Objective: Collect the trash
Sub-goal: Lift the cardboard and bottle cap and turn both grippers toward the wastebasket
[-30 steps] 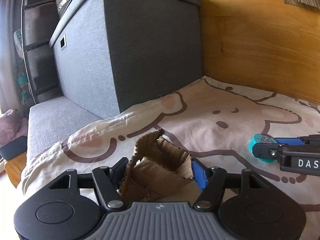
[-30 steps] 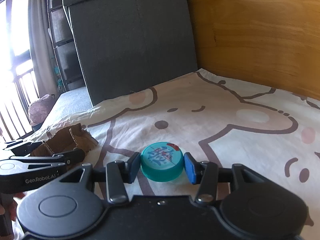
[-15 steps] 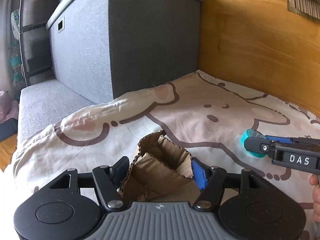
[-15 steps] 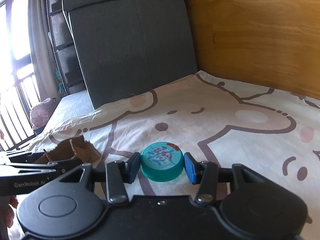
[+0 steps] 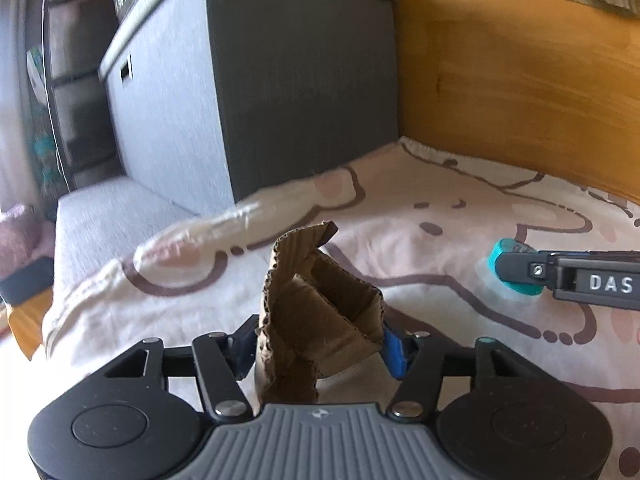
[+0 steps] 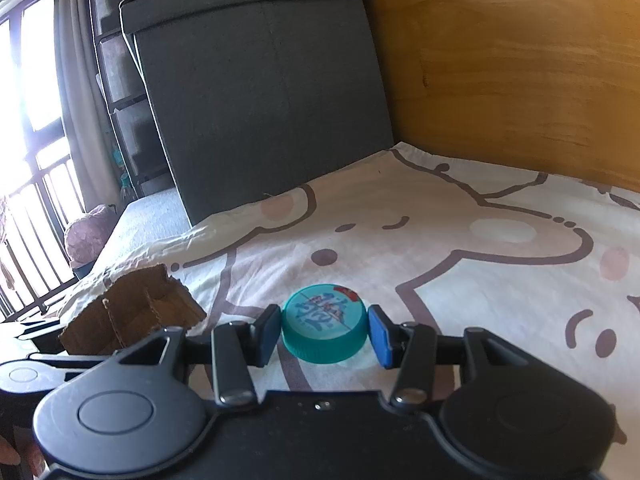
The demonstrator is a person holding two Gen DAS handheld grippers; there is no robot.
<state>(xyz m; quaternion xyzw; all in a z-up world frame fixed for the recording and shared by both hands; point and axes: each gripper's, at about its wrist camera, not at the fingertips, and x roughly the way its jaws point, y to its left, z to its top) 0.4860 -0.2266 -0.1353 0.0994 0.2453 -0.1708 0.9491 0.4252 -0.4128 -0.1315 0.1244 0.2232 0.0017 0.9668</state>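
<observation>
The left gripper (image 5: pixel 320 350), black with blue pads, has its jaws partly open around a torn piece of crumpled brown corrugated cardboard (image 5: pixel 316 316). The jaws have just been closing on the cardboard, and both pads press against its sides, so the piece stands upright between them, above a cream bedsheet printed with brown cartoon outlines (image 5: pixel 440 240).

The right gripper (image 6: pixel 323 334), also black with blue pads, has its jaws narrowly open around a round teal plastic bottle cap with blue printed characters on top (image 6: pixel 323 322). The cap sits squarely between the two pads, which touch its ribbed rim on either side, and it rests on the bedsheet.

In the right wrist view, the cardboard lies to the left of the cap, near it but apart. Behind both stands a dark grey fabric storage box (image 6: pixel 260 92) against a wooden panel (image 6: pixel 520 80).
</observation>
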